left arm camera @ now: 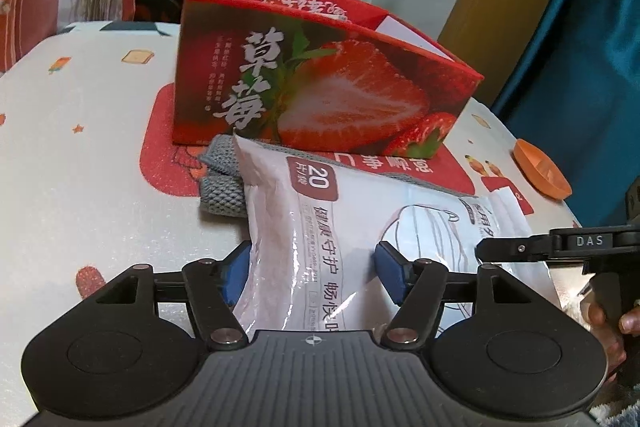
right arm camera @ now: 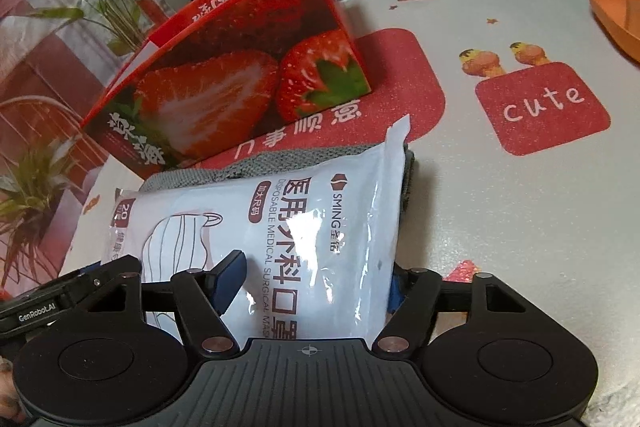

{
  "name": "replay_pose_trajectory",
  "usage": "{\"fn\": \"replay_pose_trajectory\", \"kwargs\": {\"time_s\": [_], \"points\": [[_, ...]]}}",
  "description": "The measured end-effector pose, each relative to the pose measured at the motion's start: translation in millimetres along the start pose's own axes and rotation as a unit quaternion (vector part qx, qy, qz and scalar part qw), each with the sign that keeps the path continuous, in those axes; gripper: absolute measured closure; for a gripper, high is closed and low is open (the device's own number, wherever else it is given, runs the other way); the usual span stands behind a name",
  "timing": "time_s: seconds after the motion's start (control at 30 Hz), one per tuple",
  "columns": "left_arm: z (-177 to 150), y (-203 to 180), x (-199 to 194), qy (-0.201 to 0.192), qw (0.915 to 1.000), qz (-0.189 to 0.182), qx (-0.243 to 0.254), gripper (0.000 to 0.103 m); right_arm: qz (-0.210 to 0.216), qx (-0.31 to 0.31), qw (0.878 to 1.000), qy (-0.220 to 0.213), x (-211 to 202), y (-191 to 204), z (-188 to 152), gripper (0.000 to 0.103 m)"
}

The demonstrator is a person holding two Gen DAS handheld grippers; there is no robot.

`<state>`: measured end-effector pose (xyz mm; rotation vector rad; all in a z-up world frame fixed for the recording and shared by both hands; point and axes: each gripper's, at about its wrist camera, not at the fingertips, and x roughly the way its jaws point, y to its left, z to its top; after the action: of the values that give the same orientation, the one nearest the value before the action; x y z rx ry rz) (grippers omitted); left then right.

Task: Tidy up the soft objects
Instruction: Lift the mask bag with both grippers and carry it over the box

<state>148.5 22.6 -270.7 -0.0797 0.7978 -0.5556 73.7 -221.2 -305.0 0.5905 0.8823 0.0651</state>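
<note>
your left tool [left arm camera: 310, 269] has its blue pads [left arm camera: 390, 277] pressed against the two sides of the white plastic pack of disposable surgical masks [left arm camera: 360, 227], pinching one end of it. your right tool [right arm camera: 308, 281] pinches the other end of the same pack [right arm camera: 312, 227]: the near blue pad [right arm camera: 228, 281] sits on the printed face and the other pad is mostly hidden behind the pack's edge. the right tool shows in the left view as a black arm [left arm camera: 560, 243] at the pack's far side, with fingers of your hand [left arm camera: 608, 323] below it.

the pack lies tilted over a folded grey knitted cloth [left arm camera: 222, 183], which peeks out beneath it and rests on the surface [left arm camera: 80, 187], a white cover printed with red patches and small cartoon figures. in the right view the cloth [right arm camera: 280, 163] shows as a grey band along the pack's far edge.

just behind the cloth stands the red cardboard box printed with strawberries [left arm camera: 320, 79], open at the top. its red and white inner walls are visible from both views [right arm camera: 248, 67], but you cannot see the bottom, so what it holds cannot be told. the pack is outside the box, in front of it.

an orange plastic dish [left arm camera: 540, 171] sits near the surface's edge, well apart from the box.
</note>
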Motion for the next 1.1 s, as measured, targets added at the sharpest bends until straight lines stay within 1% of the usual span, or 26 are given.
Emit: {"fn": "replay_pose_trajectory", "kwargs": {"time_s": [0.1,0.13,0.23,0.3,0.43,0.57,0.8,0.97,1.03,1.1], "points": [[2.1,0.6,-5.4,-0.008,0.9999,-0.001,-0.005,0.036,-0.013,-0.026,1.0,-0.008,-6.9,8.8,2.2,0.061],[3.0,2.2,-8.0,-0.014,0.9998,-0.005,-0.012,0.036,-0.015,-0.041,0.999,-0.015,-11.5,13.3,3.6,0.062],[8.8,6.3,-19.6,-0.039,0.9988,-0.014,-0.027,0.037,-0.007,-0.073,0.996,-0.045,-28.1,23.1,10.5,0.069],[15.5,7.2,-29.8,-0.062,0.9975,-0.021,-0.027,0.042,0.003,-0.082,0.994,-0.067,-38.4,27.0,16.4,0.073],[35.6,2.6,-46.8,-0.105,0.9939,-0.027,-0.017,0.043,0.014,-0.107,0.989,-0.101,-55.5,37.2,33.8,0.075],[59.8,-4.3,-57.7,-0.142,0.9897,-0.02,0.001,0.043,0.02,-0.14,0.98,-0.136,-70.5,52.7,55.6,0.075],[107.8,-12.1,-62.7,-0.184,0.9827,-0.008,0.015,0.043,0.027,-0.181,0.966,-0.181,-82.4,76.0,105.8,0.076],[143.6,-11.7,-54.2,-0.194,0.9808,-0.002,0.021,0.043,0.028,-0.22,0.949,-0.225,-82.9,92.2,148.8,0.076],[155.5,-10.6,-42.7,-0.187,0.9821,0.003,0.021,0.043,0.027,-0.223,0.945,-0.236,-77.7,95.2,166.3,0.076],[166.7,-6.5,-28.8,-0.176,0.9844,0.005,0.013,0.043,0.022,-0.22,0.945,-0.242,-69.8,97.1,180.5,0.077]]}}
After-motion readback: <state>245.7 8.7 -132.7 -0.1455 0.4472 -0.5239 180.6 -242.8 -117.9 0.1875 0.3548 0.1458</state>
